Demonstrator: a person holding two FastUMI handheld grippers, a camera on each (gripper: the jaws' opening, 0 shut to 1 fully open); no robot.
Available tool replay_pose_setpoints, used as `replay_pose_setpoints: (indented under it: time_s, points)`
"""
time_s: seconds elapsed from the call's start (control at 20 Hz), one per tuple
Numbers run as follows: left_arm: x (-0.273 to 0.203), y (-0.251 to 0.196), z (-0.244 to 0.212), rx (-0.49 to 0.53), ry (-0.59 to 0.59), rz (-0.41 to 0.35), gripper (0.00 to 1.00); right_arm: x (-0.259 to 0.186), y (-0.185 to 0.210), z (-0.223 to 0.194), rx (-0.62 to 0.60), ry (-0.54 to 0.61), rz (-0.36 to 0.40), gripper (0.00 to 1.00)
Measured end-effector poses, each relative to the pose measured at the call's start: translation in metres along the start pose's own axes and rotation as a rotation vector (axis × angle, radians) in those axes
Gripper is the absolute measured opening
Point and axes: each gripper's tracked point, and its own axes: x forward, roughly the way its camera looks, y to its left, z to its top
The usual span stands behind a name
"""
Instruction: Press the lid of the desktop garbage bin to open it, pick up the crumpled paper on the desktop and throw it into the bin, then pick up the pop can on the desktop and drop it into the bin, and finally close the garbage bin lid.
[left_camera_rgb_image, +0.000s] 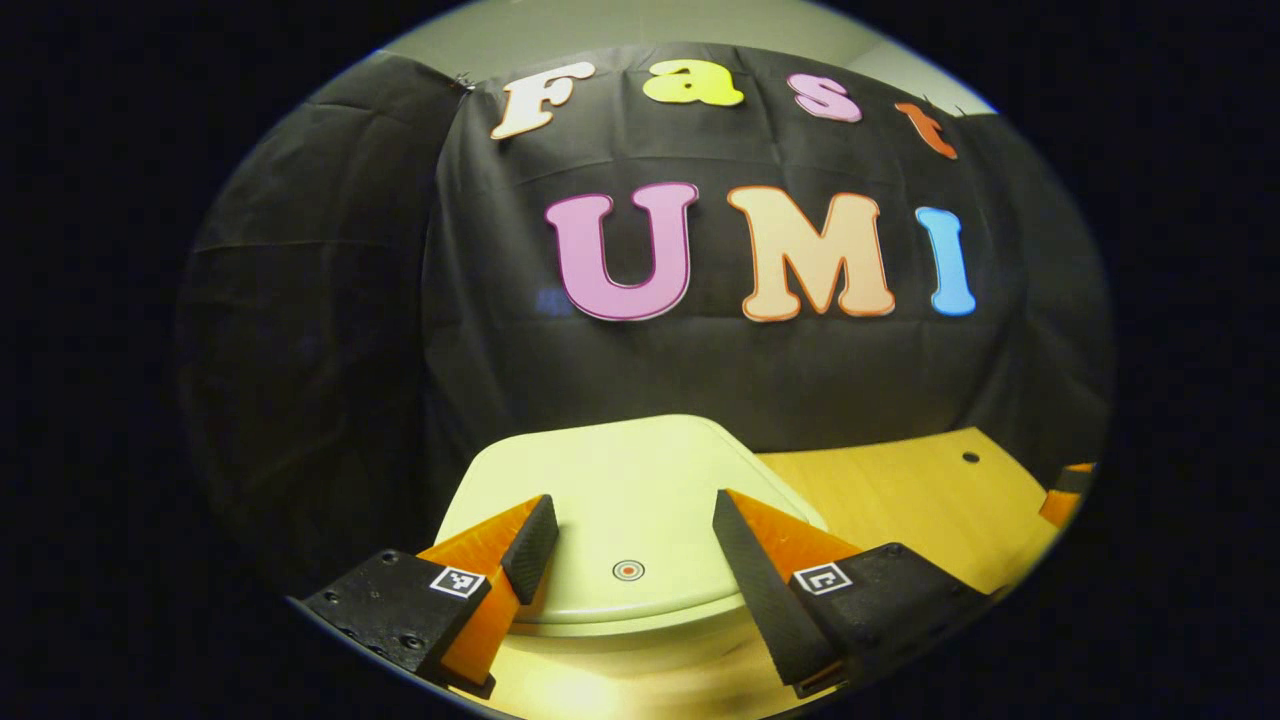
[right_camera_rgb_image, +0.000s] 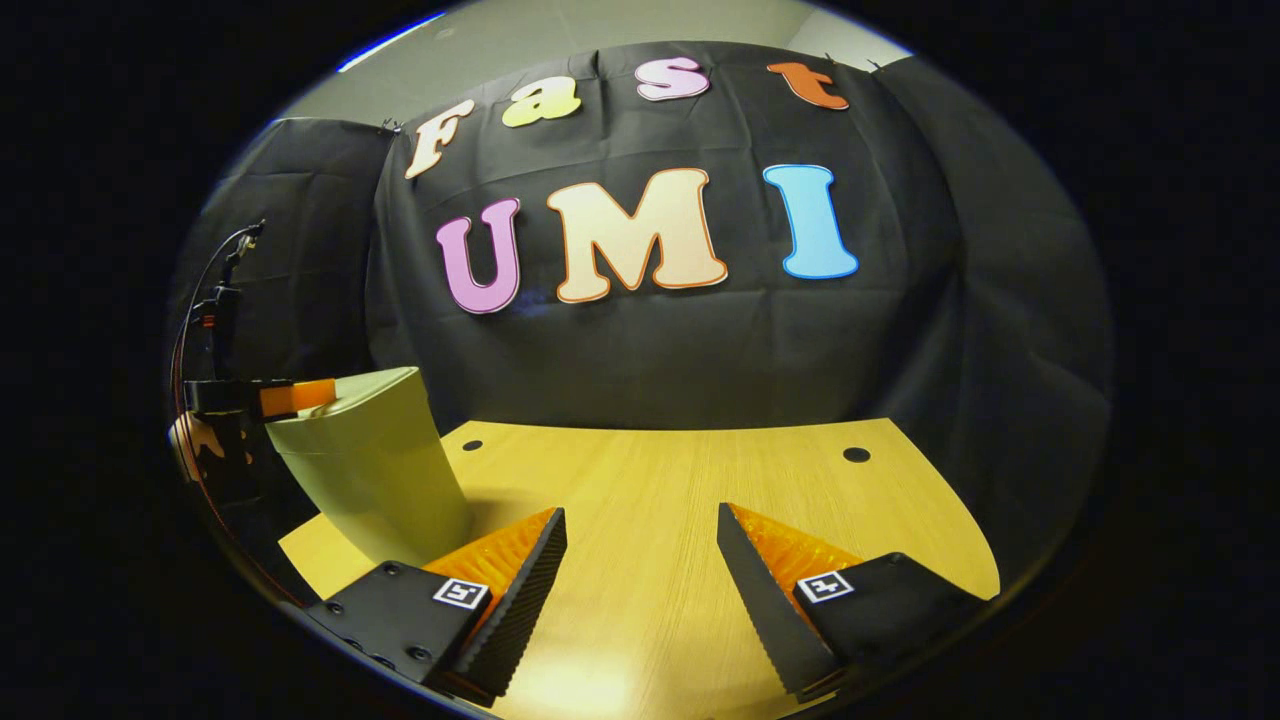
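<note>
Both jaws are open, holding nothing. The left gripper (left_camera_rgb_image: 632, 535) hangs over the bin (left_camera_rgb_image: 620, 500), whose lid is shut. The right gripper (right_camera_rgb_image: 640, 545) hangs over bare wooden surface (right_camera_rgb_image: 680, 480), bin at its left edge.

A black cloth (right_camera_rgb_image: 700, 340) hangs as the back wall, with folds in it. Above it is a pale wall (right_camera_rgb_image: 560, 25). The wood counter (right_camera_rgb_image: 660, 500) is light yellow with two small dark holes (right_camera_rgb_image: 856, 454) near the back.

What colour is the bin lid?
Pale yellow-green lid, with a small red-centred ring mark; clearest in the left gripper view.
</note>
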Motion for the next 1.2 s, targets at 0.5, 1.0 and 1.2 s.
replay_pose_setpoints:
  time_s: [0.5, 1.0, 1.2]
  points:
    - [-0.031, -0.101, 0.038, 0.026, -0.235, -0.18, 0.92, -0.045, -0.027, 0.096, 0.017, -0.236, -0.086, 0.95]
    - [-0.078, -0.204, 0.081, 0.009, -0.394, -0.415, 0.94, -0.088, -0.037, 0.124, -0.007, -0.359, -0.153, 0.94]
    - [-0.086, -0.216, 0.097, -0.056, -0.412, -0.451, 0.94, -0.094, -0.04, 0.137, 0.019, -0.394, -0.159, 0.96]
